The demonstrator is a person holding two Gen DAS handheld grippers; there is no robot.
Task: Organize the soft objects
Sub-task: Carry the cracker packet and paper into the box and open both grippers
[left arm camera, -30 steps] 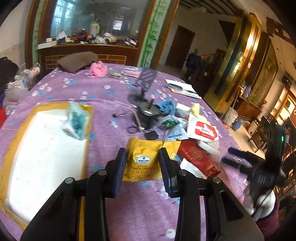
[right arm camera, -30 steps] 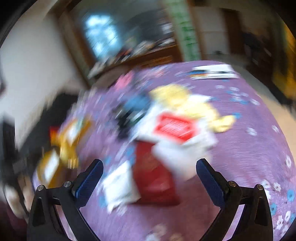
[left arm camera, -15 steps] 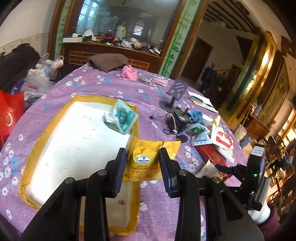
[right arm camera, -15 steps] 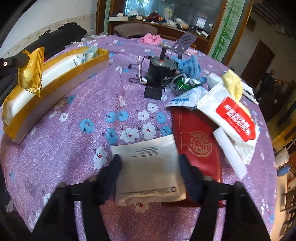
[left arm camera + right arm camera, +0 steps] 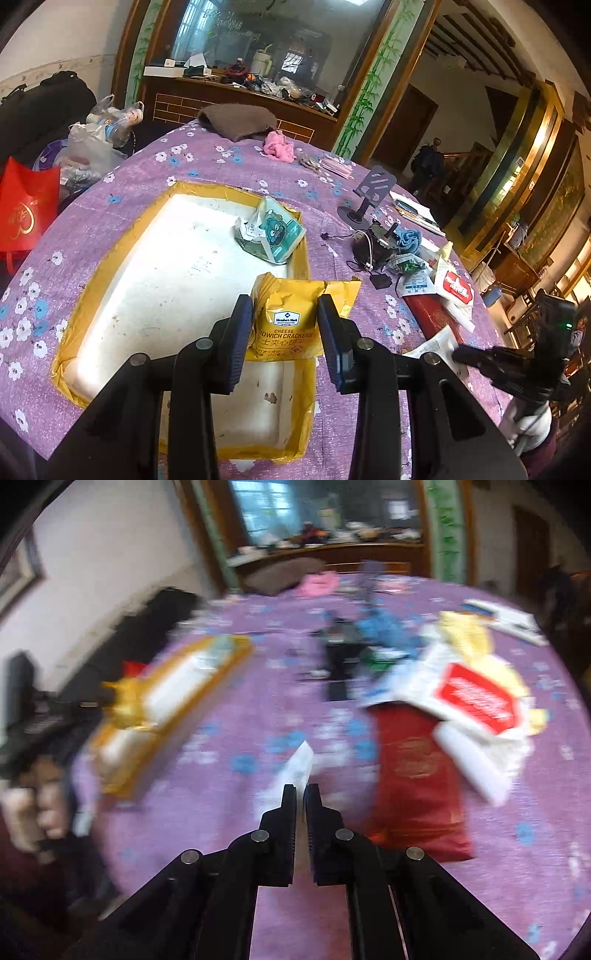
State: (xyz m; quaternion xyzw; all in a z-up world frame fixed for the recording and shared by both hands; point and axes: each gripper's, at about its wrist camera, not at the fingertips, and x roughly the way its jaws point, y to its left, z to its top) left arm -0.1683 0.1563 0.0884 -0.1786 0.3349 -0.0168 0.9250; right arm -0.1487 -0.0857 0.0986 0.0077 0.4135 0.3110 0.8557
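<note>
Yellow cracker pack (image 5: pixel 286 325): clamped in left gripper (image 5: pixel 285 332), hanging over tray (image 5: pixel 177 266) near edge, drop straight below; right gripper (image 5: pixel 300 794) pinched on white packet (image 5: pixel 297 766).

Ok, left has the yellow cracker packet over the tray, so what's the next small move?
Probably lower and open the left gripper: its yellow cracker packet hangs above the yellow-rimmed white foam tray, where a teal snack packet already lies.
</note>
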